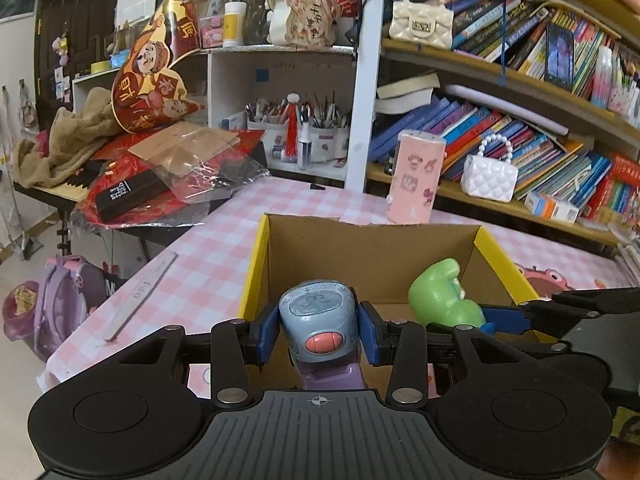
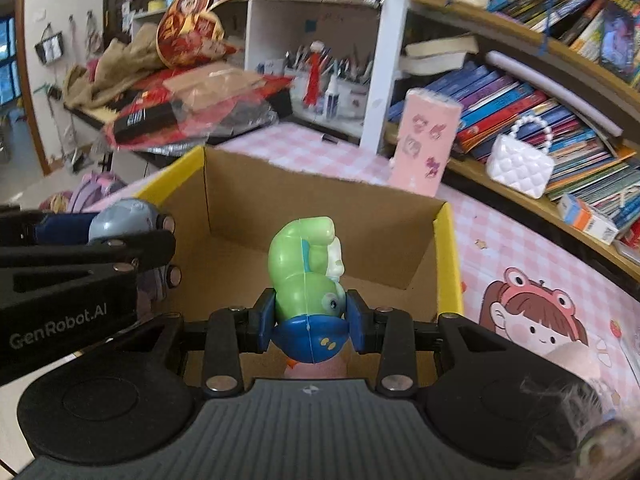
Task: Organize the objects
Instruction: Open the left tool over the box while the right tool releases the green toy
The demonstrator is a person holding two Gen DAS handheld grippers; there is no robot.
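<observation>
Left hand-held gripper (image 1: pixel 320 330): I see it clamping the grey toy (image 1: pixel 318 320).
Right hand-held gripper (image 2: pixel 311 322): grasping the green toy (image 2: pixel 308 276).
Cardboard box (image 1: pixel 372 240): open-topped, interior bare, on the desk (image 1: pixel 208 256).
Left view only: nail file (image 1: pixel 140 296) near desk edge.

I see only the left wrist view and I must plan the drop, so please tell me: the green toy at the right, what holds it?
Observer: The right hand-held gripper is shut on the green toy, gripping its lower part, where green meets blue.
Operator: Has the toy other colours that I miss?
Observer: Yes, a blue part at the end nearest the camera, with small yellow marks.
Operator: Is the box under it free?
Observer: The cardboard box shows a bare brown floor beyond the toy; what is directly beneath is hidden.
Operator: What is on the tablecloth right of the box?
Observer: A printed cartoon girl in a frog hat.
</observation>
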